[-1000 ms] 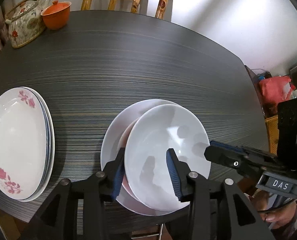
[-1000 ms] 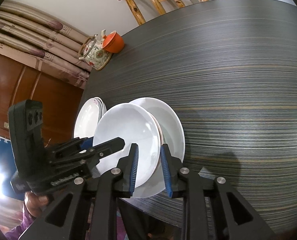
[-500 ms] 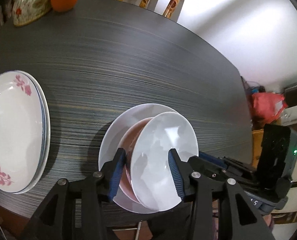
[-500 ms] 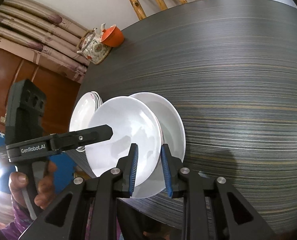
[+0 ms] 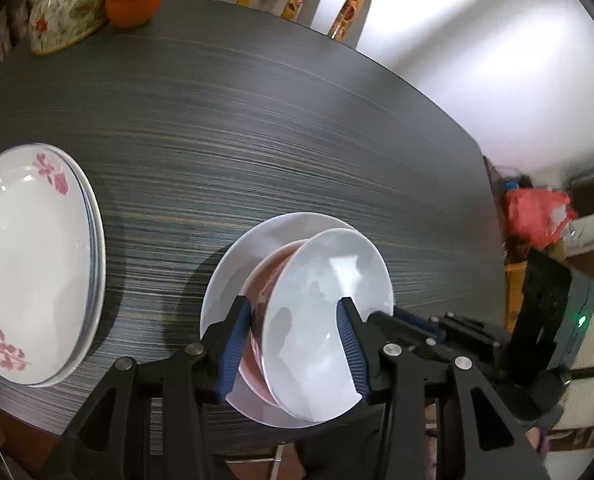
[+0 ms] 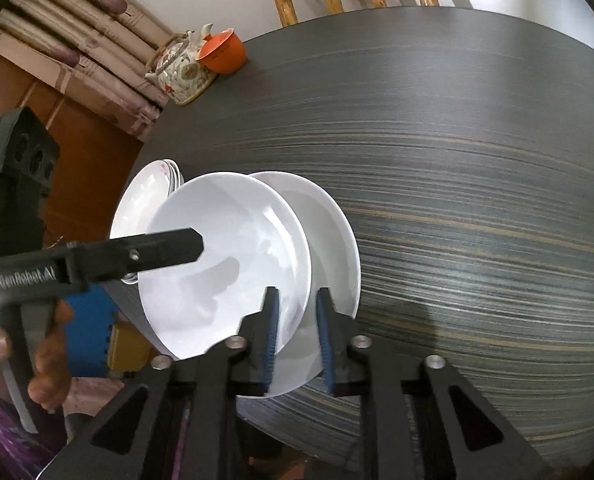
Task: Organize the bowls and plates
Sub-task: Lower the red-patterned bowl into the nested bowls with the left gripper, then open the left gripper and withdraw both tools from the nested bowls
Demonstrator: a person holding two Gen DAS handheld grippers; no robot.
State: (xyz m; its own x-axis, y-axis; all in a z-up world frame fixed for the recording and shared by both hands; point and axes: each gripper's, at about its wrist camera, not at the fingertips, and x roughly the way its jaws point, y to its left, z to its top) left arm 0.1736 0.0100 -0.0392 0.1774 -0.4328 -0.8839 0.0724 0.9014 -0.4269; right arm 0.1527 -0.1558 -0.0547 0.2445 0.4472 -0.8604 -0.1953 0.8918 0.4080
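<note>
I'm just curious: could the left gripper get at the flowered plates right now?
Probably yes. The left gripper, jaws just opening around the tilted white plate, grips nothing, and bare table lies between it and the flowered plates.

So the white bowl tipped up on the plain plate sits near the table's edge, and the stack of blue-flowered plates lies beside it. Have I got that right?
Nearly. The flowers on the stack of plates are pink, not blue; the left wrist view shows them clearly. The rest holds: the white bowl is tipped up on the plain plate near the table's edge.
</note>
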